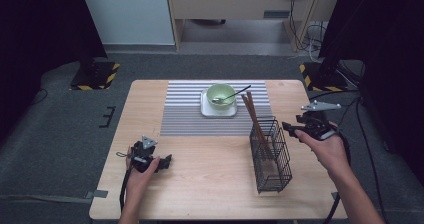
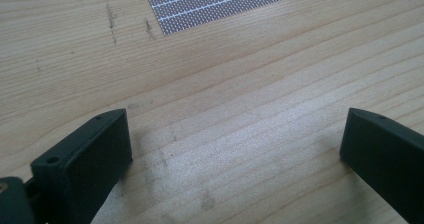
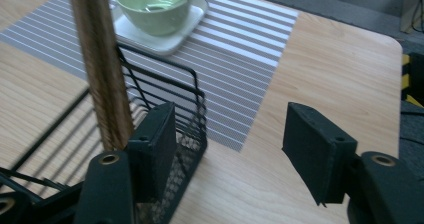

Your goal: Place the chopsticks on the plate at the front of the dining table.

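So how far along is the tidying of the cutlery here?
Done: the chopsticks stand in the wire basket. In hand: nothing; the right gripper is open and empty beside the basket. Probably left: the spoon, in the green bowl.

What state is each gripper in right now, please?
Left gripper: open, empty, low over the table.
Right gripper: open, holding nothing, beside the wire basket.

place: lab recording bay | cues: black curtains [image 1: 30, 29]; hazard-striped stand bases [image 1: 95, 74]; loose floor cables [image 1: 305, 31]
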Action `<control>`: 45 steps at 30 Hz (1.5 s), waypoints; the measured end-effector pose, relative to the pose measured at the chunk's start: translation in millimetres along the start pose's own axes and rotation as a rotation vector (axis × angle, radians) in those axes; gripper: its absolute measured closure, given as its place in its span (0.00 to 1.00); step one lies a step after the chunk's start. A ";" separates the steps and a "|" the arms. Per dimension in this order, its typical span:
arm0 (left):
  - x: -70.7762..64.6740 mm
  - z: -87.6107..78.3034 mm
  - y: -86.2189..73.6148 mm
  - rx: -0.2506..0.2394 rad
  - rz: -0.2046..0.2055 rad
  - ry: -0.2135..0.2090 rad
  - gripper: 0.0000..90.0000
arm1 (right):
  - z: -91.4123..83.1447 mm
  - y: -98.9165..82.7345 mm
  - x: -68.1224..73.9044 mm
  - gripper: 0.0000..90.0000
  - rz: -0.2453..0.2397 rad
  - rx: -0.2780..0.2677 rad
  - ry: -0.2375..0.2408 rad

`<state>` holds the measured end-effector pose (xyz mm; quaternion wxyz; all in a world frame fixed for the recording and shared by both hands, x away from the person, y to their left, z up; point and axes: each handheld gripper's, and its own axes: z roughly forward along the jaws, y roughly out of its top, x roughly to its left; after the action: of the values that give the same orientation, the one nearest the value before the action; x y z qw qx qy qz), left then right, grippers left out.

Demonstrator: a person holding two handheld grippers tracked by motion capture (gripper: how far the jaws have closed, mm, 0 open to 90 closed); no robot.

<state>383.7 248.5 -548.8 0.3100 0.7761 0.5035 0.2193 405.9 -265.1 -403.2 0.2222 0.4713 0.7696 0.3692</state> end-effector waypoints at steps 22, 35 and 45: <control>0.0 0.0 0.0 0.000 0.000 0.000 0.00 | 11.3 56.9 33.7 0.73 -0.077 -0.055 0.122; 0.0 0.0 0.0 0.000 0.000 0.000 0.00 | 26.4 79.7 50.4 0.79 -0.078 -0.102 0.192; 0.0 0.0 0.0 0.000 0.000 0.000 0.00 | 36.3 89.5 59.2 0.81 -0.088 -0.095 0.196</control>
<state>383.7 248.5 -548.9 0.3102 0.7760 0.5035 0.2194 454.1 -174.1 -356.0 0.1840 0.3876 0.7892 0.4393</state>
